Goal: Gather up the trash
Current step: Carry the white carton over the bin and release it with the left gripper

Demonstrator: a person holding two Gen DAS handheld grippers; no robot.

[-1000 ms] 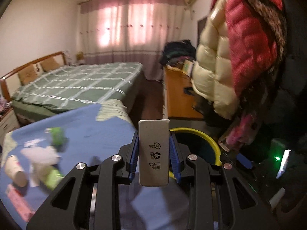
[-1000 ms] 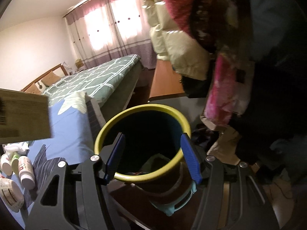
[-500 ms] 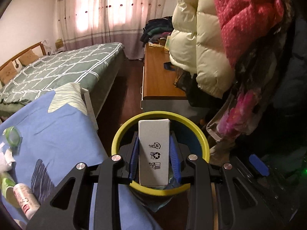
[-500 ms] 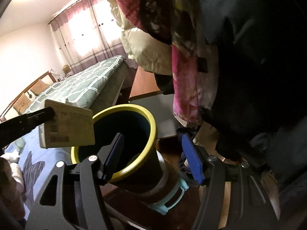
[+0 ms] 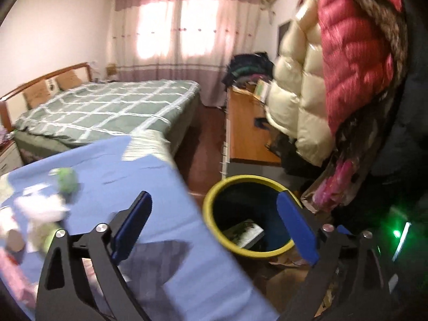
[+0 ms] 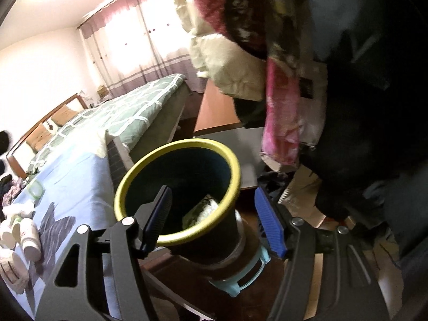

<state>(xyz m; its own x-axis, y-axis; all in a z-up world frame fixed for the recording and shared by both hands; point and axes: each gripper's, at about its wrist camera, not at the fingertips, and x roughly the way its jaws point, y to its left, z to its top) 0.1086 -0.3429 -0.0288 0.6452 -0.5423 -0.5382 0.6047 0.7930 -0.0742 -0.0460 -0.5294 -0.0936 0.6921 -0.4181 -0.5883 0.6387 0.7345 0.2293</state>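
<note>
Presently, yellow-rimmed bin (image 5: 214, 230) on floor, small carton (image 5: 244, 232) lying inside, left gripper (image 5: 214, 224) jaws opening, empty, right gripper (image 6: 214, 220) jaws opening astride the bin's rim, unclamped, blue-covered table (image 5: 139, 187) at nine o'clock.

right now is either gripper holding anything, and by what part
Nothing is held. The left gripper is opening with nothing between its jaws; the small box lies inside the bin. The right gripper is opening too, around the bin's rim, empty.

A yellow rim is being shown on the dark bin (image 5: 214, 200), green-white checks on the bed (image 5: 112, 107), plain blue on the cloth (image 5: 128, 176).
</note>
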